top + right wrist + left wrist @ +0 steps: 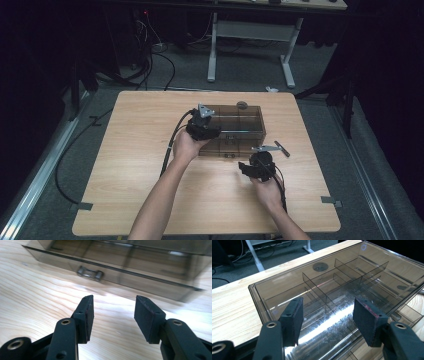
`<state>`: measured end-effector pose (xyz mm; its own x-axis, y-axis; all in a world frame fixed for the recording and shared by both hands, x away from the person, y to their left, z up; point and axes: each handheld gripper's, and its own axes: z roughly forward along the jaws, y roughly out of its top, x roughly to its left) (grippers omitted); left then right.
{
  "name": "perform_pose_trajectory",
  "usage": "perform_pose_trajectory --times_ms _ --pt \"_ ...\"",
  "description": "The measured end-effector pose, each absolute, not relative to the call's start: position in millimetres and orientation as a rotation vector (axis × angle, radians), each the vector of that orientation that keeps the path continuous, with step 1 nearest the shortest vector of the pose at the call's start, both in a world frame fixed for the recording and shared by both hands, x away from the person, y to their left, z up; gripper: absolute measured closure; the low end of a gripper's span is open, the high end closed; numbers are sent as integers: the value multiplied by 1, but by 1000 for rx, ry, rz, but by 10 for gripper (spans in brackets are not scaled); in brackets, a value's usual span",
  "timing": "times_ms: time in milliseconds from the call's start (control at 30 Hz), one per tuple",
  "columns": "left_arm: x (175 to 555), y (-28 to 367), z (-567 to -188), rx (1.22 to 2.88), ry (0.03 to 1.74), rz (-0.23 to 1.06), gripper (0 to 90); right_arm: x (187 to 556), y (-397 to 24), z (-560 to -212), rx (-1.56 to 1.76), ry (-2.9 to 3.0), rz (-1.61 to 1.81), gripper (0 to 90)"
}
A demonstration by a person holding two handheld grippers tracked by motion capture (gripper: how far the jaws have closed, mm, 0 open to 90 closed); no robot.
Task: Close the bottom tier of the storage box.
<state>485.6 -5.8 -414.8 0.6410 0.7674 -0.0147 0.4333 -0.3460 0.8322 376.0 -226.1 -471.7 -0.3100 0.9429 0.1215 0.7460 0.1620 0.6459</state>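
Note:
A smoky see-through plastic box (239,126) with inner dividers stands at the middle of the wooden table (135,150). Its lid (329,290) is down. My left gripper (214,133) hovers over the box's left end, and in the left gripper view its jaws (327,315) stand open above the lid, gripping nothing. My right gripper (246,168) is low over the table just in front of the box's right front corner. It is open (113,312), with bare wood between its pads. Ahead of it is the box's front wall with a small metal latch (90,273).
The box has a second latch (229,155) on its front edge. Cables trail from both grippers toward the table's near side. Beyond the far edge are white desk legs (212,50) and floor cables. Bare wood lies left of the box.

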Motion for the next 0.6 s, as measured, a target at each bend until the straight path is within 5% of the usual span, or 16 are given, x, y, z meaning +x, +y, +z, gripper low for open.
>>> perform_pose_trajectory --times_ms 600 --pt "481 -6 -413 2003 921 484 372 358 -283 -499 1500 2037 854 466"
